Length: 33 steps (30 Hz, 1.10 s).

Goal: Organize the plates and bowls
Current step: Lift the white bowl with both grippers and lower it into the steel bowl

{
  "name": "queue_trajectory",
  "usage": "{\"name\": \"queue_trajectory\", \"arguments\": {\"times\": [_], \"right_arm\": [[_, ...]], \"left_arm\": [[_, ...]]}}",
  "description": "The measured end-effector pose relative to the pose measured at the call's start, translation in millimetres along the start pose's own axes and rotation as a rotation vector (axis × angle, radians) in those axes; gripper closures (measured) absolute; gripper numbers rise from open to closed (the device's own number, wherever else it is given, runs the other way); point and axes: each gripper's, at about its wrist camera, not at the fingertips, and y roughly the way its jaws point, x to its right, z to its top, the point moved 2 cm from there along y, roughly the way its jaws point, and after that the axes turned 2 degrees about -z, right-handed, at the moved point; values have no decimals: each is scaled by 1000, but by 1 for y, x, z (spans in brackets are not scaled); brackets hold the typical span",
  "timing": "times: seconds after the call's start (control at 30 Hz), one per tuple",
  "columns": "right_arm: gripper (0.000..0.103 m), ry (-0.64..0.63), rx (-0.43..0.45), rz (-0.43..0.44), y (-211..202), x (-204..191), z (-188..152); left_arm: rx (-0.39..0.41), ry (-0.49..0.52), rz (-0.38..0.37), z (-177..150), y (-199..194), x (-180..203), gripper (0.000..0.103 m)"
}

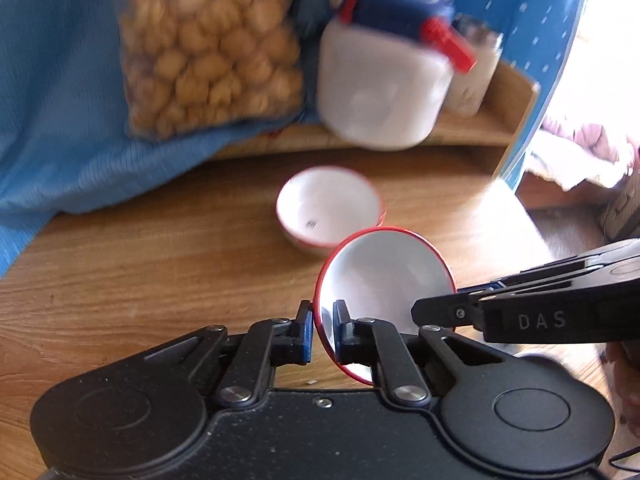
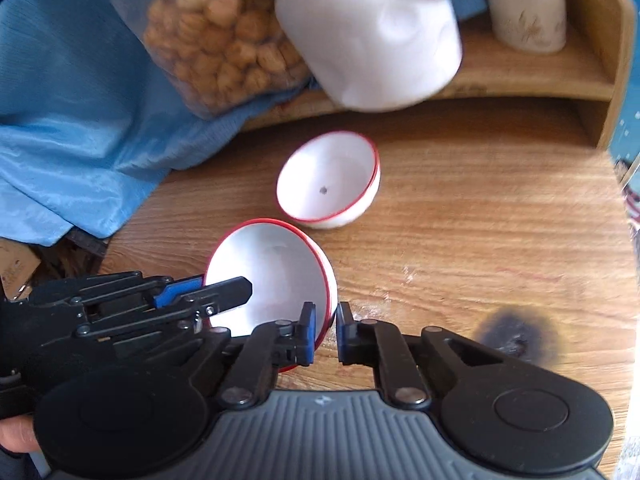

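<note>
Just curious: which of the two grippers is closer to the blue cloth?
Left. The left gripper sits on the blue cloth side of the tilted bowl; the right gripper is at its opposite rim, farther away.

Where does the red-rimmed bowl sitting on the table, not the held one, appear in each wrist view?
Left wrist: the standing bowl is at centre, just beyond the held bowl.
Right wrist: it is at centre, up and right of the held bowl.
Shared landmark: the bag of nuts, upper left in both.
</note>
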Motion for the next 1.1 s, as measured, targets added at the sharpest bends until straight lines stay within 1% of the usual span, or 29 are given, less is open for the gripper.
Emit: {"name": "queue_trajectory", "arguments": {"times": [0.17, 0.33, 0.47, 0.7, 0.9, 1.1], "right_arm": [[91, -23, 8, 17, -30, 11, -4], [91, -60, -4, 15, -56, 21, -15], [91, -81, -2, 36, -73, 29, -24], [91, -126, -5, 64, -92, 40, -39], [91, -159, -11, 85, -104, 46, -47], [91, -157, -26, 115, -108, 52, -55]], "left_arm": [[44, -25, 3, 0, -16, 26, 93], [44, -86, -30, -9, -28, 49, 93], [39, -121, -31, -21, -36, 65, 93], [32, -163, 4, -38, -44, 87, 93], [49, -203, 44, -49, -54, 106, 93], [23, -211, 72, -61, -59, 118, 93]]}}
